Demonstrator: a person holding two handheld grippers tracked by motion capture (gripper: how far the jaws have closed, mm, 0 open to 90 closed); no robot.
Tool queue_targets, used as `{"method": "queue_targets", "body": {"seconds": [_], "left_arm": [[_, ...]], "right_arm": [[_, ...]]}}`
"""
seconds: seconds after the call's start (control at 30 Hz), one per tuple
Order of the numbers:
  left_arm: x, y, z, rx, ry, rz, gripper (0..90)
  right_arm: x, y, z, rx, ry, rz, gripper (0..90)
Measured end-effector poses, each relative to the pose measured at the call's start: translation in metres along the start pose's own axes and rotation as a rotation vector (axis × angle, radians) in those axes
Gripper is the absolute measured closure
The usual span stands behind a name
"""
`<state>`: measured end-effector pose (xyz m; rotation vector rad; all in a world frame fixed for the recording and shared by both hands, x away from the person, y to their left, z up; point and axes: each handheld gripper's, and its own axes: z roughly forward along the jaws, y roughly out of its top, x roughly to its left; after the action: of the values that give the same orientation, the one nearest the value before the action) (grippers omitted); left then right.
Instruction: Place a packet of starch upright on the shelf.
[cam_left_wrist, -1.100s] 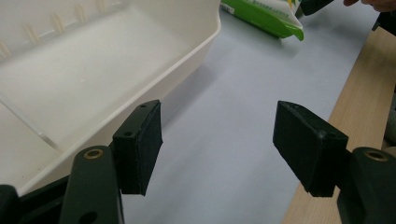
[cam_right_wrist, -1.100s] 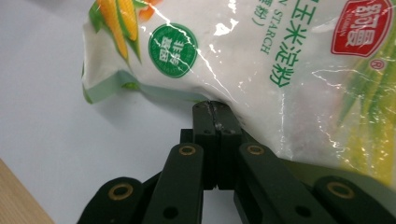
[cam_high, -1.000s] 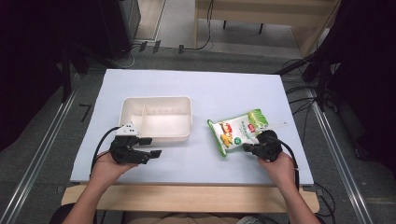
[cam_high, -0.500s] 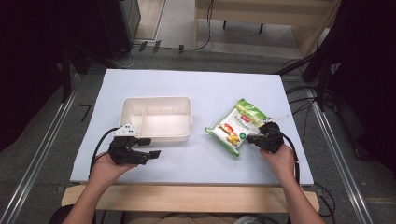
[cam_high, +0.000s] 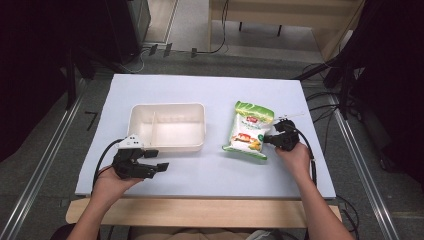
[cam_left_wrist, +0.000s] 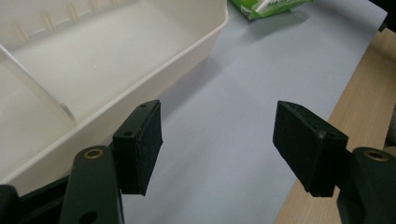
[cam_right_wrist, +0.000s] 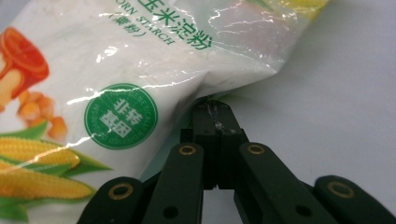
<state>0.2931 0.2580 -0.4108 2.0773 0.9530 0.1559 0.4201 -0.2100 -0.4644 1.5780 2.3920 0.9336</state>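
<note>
A green and white bag of corn starch (cam_high: 248, 131) lies on the white table sheet, right of centre. My right gripper (cam_high: 272, 138) is at the bag's right edge, and in the right gripper view its jaws (cam_right_wrist: 215, 116) are shut on a pinch of the bag (cam_right_wrist: 140, 70) film. A cream plastic tray (cam_high: 167, 147) with a divider sits left of centre. My left gripper (cam_high: 156, 160) rests just in front of the tray's near left corner, open with nothing between its pads (cam_left_wrist: 217, 147). The tray's rim (cam_left_wrist: 187, 51) runs past its left jaw.
The white sheet (cam_high: 210, 170) ends at a wooden table edge (cam_high: 200, 212) near the person. Cables trail from both grippers. Dark equipment and cables stand on the floor beyond the table's far and right sides.
My right hand has moved away from the person with the bag's edge in its jaws, and the bag has swung round to lie more lengthwise. The left hand has kept still.
</note>
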Motion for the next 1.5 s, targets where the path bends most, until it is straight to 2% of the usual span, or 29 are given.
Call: {"method": "queue_targets", "body": {"seconds": [0.17,0.3,0.37,0.47,0.53,0.6,0.63,0.87,1.0,1.1,1.17,1.23,1.33,1.4,1.47,1.5], "left_arm": [[0.0,-0.004,-0.003,-0.001,0.01,-0.007,33.8],[0.001,-0.005,-0.006,-0.004,0.019,-0.015,33.8],[0.001,-0.006,-0.007,-0.003,0.02,-0.017,33.7],[0.002,-0.007,-0.006,-0.007,0.022,-0.019,33.8],[0.002,-0.007,-0.006,-0.006,0.021,-0.021,33.7],[0.001,-0.007,-0.006,-0.006,0.02,-0.018,33.8],[0.001,-0.006,-0.006,0.0,0.022,-0.016,33.7],[0.002,-0.007,-0.006,0.004,0.025,-0.019,33.7],[0.004,-0.008,-0.006,0.0,0.024,-0.021,33.8],[0.005,-0.009,-0.006,0.002,0.026,-0.025,33.7],[0.006,-0.009,-0.006,0.002,0.022,-0.027,33.7],[0.006,-0.009,-0.006,0.007,0.024,-0.025,33.8],[0.007,-0.009,-0.005,0.004,0.02,-0.027,33.7],[0.006,-0.009,-0.005,0.003,0.021,-0.03,33.7],[0.005,-0.009,-0.005,-0.002,0.023,-0.026,33.8],[0.005,-0.009,-0.006,-0.003,0.02,-0.025,33.8]], "right_arm": [[0.001,0.01,0.006,0.001,-0.006,-0.007,90.0],[-0.003,0.014,0.008,0.014,0.008,0.014,88.0],[-0.006,0.016,0.003,-0.009,0.011,0.026,86.3],[-0.007,0.021,-0.007,-0.049,-0.014,0.038,82.9],[-0.006,0.025,-0.011,-0.065,-0.016,0.044,78.6],[-0.006,0.031,-0.013,-0.077,-0.037,0.035,73.1],[-0.006,0.034,-0.014,-0.078,-0.028,0.039,71.0],[-0.007,0.056,-0.002,-0.115,-0.055,0.067,50.5],[-0.008,0.065,0.011,-0.09,-0.053,0.088,40.3],[-0.009,0.067,0.023,-0.066,-0.08,0.103,34.9],[-0.012,0.067,0.028,-0.053,-0.07,0.111,32.3],[-0.015,0.066,0.032,-0.042,-0.037,0.138,31.5],[-0.016,0.066,0.034,-0.043,-0.023,0.146,31.7],[-0.016,0.067,0.039,-0.032,0.022,0.159,32.8],[-0.015,0.067,0.042,-0.027,0.028,0.162,31.5],[-0.013,0.068,0.043,-0.026,0.023,0.147,32.7]]}}
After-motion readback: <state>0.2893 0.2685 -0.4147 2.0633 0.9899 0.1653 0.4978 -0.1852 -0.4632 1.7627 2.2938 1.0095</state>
